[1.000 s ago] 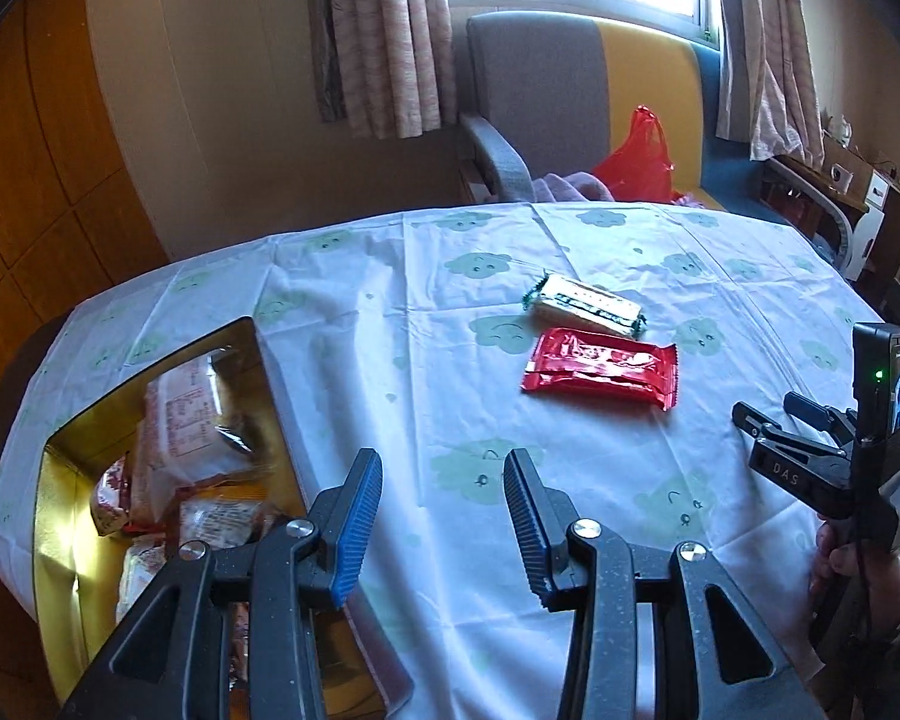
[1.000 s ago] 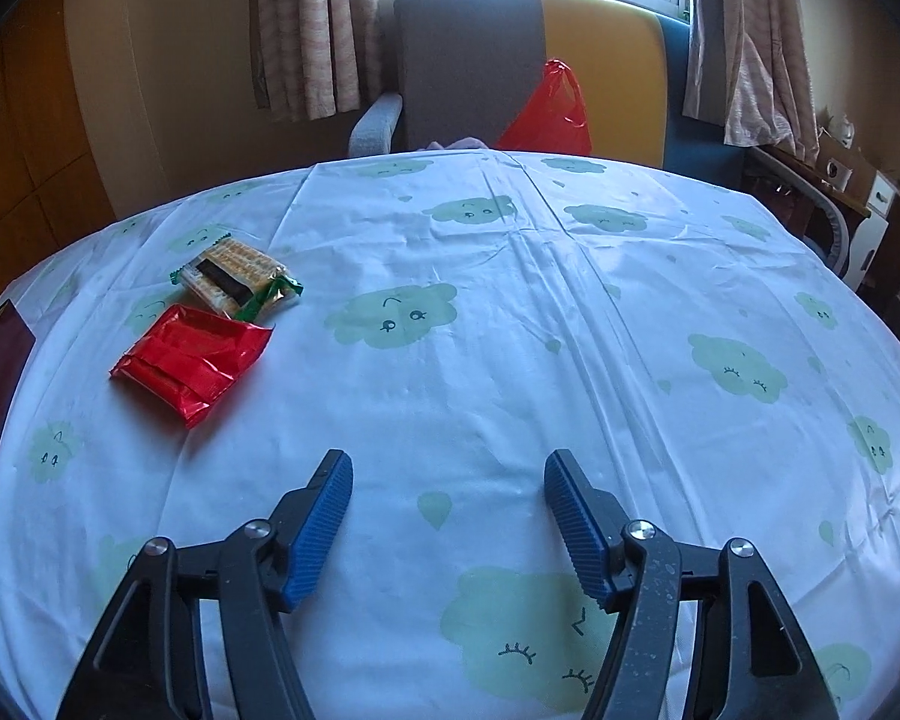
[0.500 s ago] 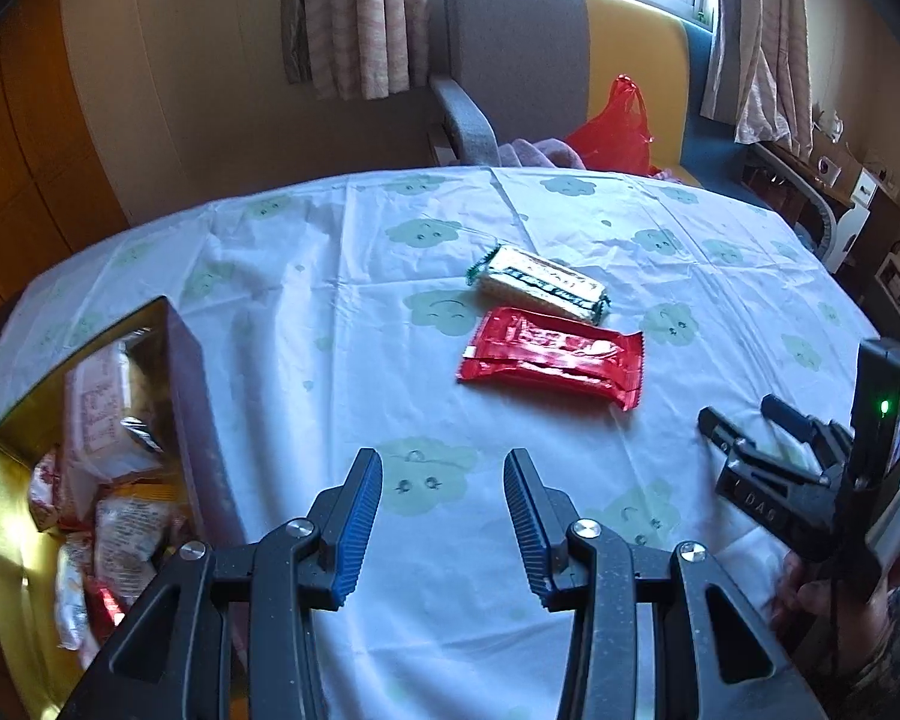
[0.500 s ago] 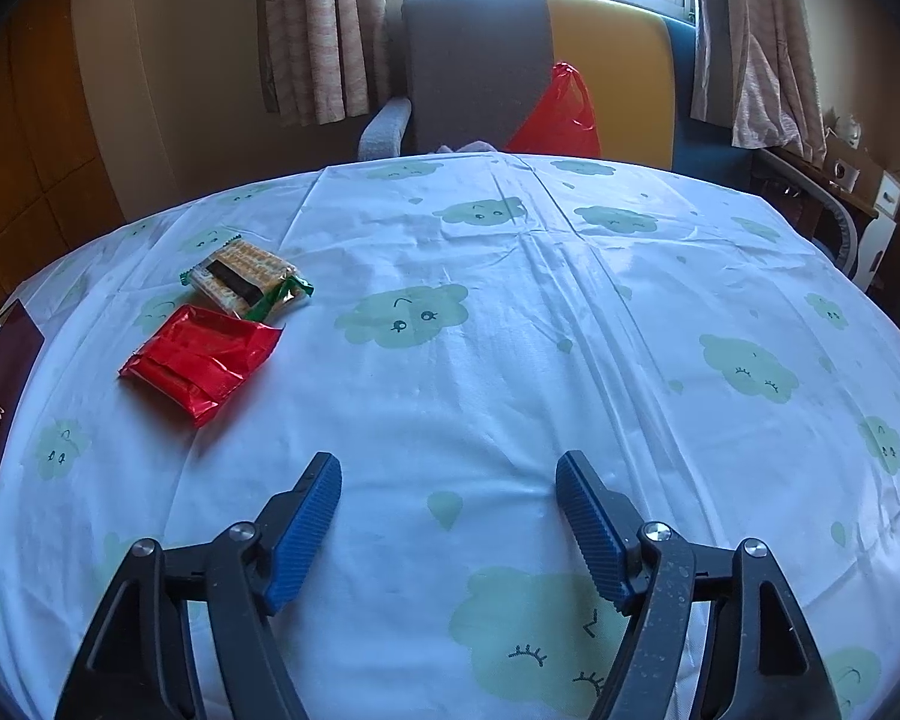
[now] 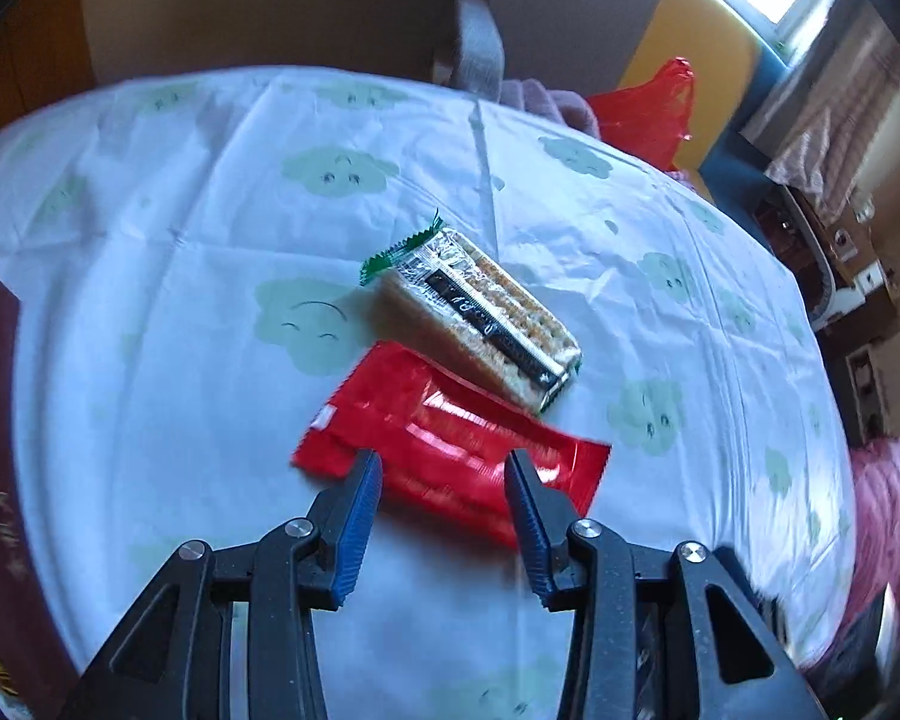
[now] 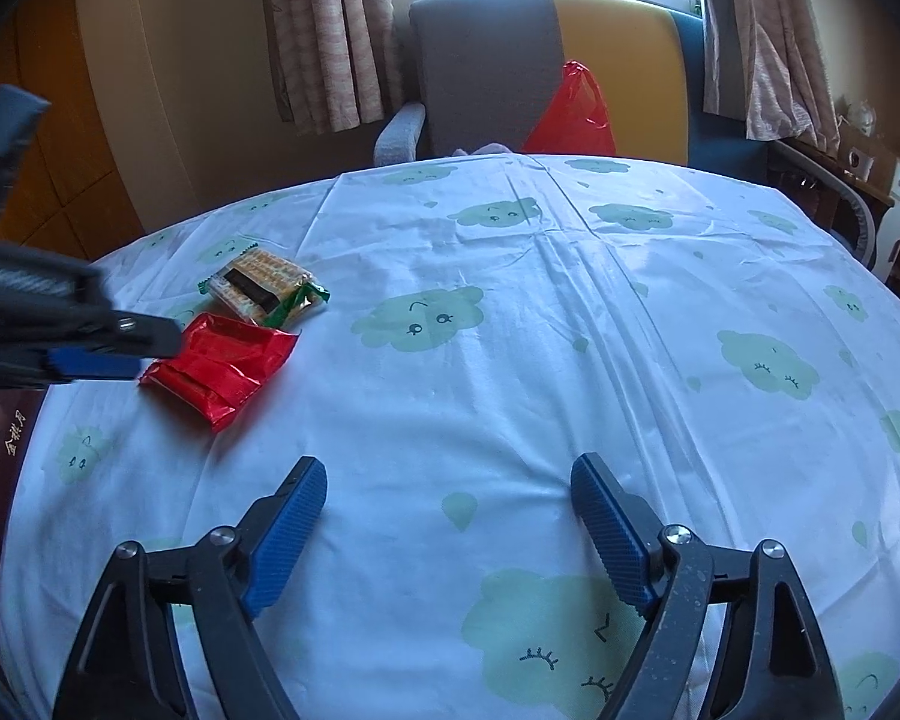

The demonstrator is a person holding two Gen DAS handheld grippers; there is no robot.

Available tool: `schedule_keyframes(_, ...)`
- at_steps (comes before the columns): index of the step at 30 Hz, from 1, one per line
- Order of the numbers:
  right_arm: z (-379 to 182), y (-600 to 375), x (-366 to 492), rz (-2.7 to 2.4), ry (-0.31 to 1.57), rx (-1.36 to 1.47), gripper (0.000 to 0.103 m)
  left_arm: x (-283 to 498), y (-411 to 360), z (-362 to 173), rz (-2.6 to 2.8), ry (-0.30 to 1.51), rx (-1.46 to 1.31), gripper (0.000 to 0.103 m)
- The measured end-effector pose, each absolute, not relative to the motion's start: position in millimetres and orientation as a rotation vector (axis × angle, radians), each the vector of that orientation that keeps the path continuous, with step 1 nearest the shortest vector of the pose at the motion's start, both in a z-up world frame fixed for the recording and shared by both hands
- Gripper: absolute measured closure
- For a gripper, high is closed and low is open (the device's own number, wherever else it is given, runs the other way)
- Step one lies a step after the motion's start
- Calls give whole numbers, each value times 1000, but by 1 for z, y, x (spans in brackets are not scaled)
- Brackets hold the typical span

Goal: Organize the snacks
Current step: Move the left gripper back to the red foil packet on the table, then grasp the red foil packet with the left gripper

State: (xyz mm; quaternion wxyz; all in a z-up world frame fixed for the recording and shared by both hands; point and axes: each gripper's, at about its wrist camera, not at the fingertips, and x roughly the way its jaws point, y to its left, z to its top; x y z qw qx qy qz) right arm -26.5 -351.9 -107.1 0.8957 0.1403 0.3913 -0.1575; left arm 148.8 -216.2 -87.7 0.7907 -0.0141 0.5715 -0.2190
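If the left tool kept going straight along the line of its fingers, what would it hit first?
Most likely the red snack packet: the left tool points down at it, jaws opening, with the packet's near edge showing between the fingers. The clear cracker packet lies just beyond. Depth is unclear, so contact cannot be confirmed.

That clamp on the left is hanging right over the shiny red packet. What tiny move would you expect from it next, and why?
Probably a short drop onto the flat red foil snack packet, then a squeeze. The left gripper has its blue-padded fingers opening on either side of the packet's near edge, not yet pressing it. The right gripper is opening over bare cloud-print tablecloth, holding nothing.
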Motion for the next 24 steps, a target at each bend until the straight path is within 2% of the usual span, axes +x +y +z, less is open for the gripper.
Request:
schedule_keyframes(6,-108,-354,-27,-295,794,320,12,169,-234,-94,-426,1215,-67,41)
schedule_keyframes(13,-108,-356,-28,-279,784,336,10,151,-239,-98,-468,1165,69,31)
schedule_keyframes(20,-109,-358,-29,-272,783,346,10,111,-221,-100,-543,1108,287,32)
schedule_keyframes(24,-109,-358,-28,-274,787,341,10,108,-199,-94,-600,1146,283,32)
